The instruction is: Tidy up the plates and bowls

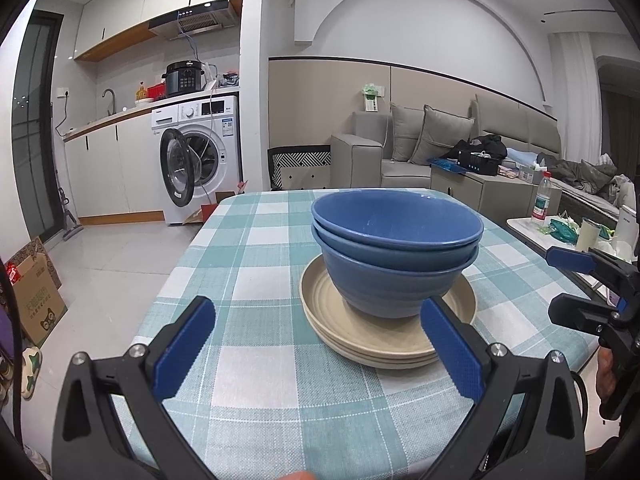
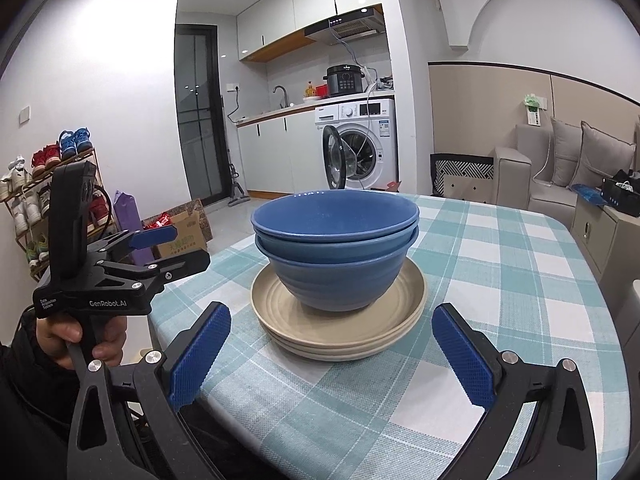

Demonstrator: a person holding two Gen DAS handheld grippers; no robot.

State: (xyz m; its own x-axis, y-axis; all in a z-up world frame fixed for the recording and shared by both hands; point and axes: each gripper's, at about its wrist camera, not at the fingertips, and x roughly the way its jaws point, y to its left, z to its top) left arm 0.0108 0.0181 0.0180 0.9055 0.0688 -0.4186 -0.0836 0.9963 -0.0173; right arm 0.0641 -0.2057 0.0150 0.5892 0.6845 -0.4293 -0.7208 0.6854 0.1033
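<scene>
Checked tablecloth [image 2: 500, 264] at centre frame: two nested blue bowls [image 2: 334, 240] on stacked beige plates [image 2: 340, 332]. Left gripper [image 1: 316, 344] and right gripper [image 2: 332, 356] both spread wide, empty.

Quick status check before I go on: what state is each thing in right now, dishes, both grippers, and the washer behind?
Blue bowls: two nested, upright, empty, standing on the plates.
Beige plates: stacked on the checked tablecloth.
Left gripper: open, holding nothing, short of the stack.
Right gripper: open, holding nothing.
Washing machine: door swung open.
</scene>
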